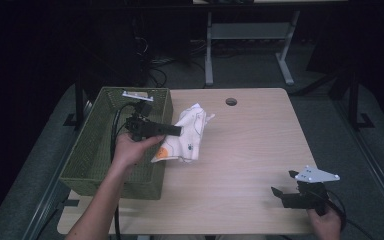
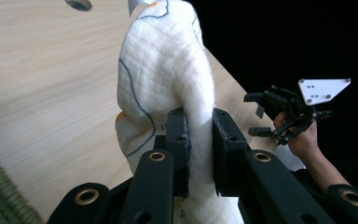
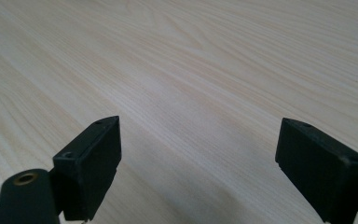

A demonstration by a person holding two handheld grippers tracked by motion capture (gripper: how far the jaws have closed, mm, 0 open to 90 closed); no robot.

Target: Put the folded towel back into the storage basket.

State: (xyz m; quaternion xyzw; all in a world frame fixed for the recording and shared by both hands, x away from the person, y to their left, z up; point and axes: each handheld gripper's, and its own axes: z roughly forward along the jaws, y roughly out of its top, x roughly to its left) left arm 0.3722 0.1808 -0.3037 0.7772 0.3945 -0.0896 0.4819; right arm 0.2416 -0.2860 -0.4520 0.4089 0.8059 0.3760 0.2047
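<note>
From above, the left gripper pinches a white printed cloth near the surface's left edge, beside the green basket. Its own view shows soft, light fabric bunched between the jaws; a thick fold grips best. The right gripper hovers with jaws spread over bare wood.

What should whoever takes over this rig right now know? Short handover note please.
Left gripper: shut on the white cloth, which hangs lifted beside the green basket.
Right gripper: open, nothing between the jaws, low over the bare table at its near right corner.
Done: cloth picked up at one bunched fold; its lower end looks close to the tabletop, contact unclear.
Left: cloth is not in the basket yet. Likely next step is to carry it over the rim and let go; the right gripper is free to help.
</note>
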